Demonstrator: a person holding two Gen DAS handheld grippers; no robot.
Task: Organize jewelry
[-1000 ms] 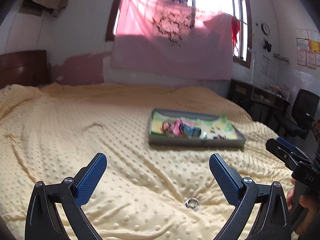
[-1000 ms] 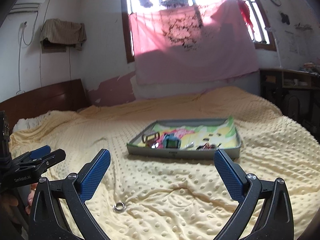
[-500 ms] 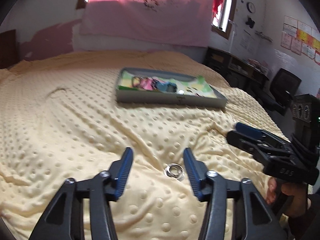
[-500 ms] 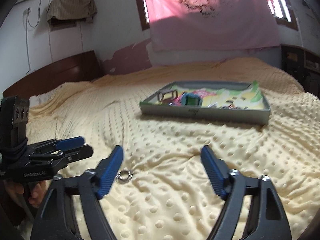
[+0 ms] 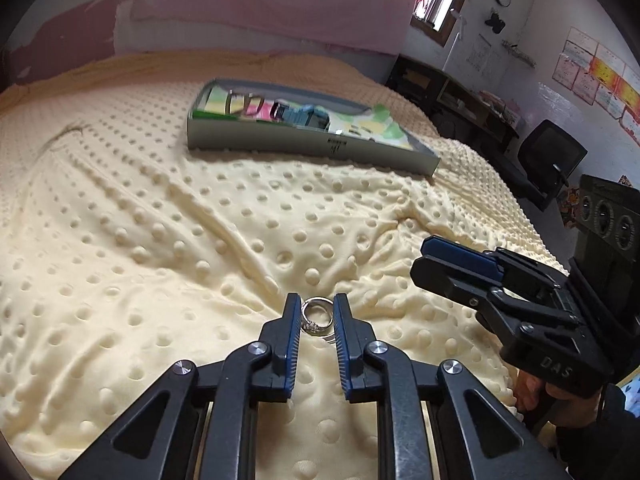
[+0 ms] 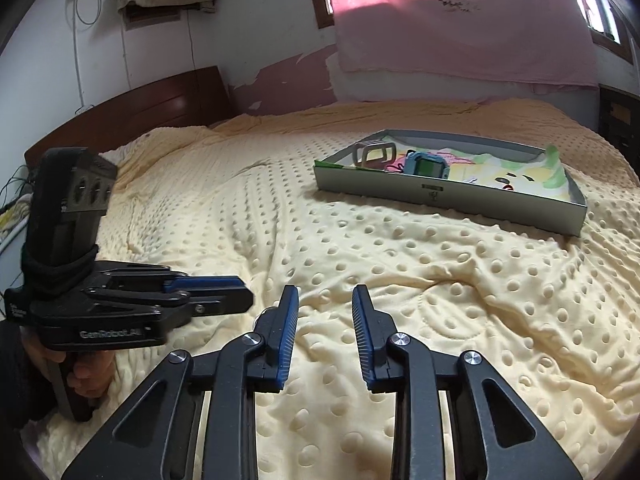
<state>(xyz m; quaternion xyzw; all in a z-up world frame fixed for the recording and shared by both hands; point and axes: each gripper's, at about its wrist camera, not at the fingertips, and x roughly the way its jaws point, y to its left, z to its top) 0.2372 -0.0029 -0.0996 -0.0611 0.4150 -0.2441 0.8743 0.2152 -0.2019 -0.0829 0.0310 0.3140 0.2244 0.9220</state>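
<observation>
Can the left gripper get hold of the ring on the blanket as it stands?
Probably yes. The left gripper already has its fingers on either side of the ring, which lies on the blanket with nothing between; contact with the pads isn't clear.

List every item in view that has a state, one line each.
left gripper: nearly closed, fingers on either side of the ring
ring: on the yellow blanket, between the fingers
right gripper: partly open, holding nothing
tray: open-topped, on the blanket, jewelry inside
</observation>
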